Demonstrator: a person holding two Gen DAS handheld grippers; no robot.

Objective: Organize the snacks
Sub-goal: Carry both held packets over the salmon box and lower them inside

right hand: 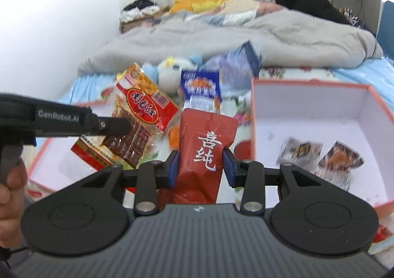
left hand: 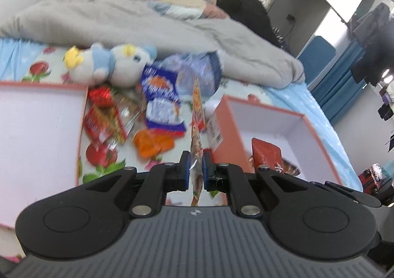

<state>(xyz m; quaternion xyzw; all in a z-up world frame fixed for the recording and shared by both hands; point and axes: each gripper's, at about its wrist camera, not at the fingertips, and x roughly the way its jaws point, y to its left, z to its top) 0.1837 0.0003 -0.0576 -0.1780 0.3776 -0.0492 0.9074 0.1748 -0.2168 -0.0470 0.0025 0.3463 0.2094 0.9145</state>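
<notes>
Left tongs (left hand: 196, 167) clamp one thin snack packet (left hand: 197, 115) edge-on, just left of the orange box (left hand: 305, 120). Right tongs (right hand: 200, 166) grip one red pouch (right hand: 204, 145), left of that box; two small packets (right hand: 320, 155) lie inside it. Beyond: loose snack pile (left hand: 157, 105), one plush toy (left hand: 110, 64), on the bed (left hand: 290, 98).

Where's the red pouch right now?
The red pouch sits between the right hand-held gripper fingers, centre of the right wrist view, left of the open box.
</notes>
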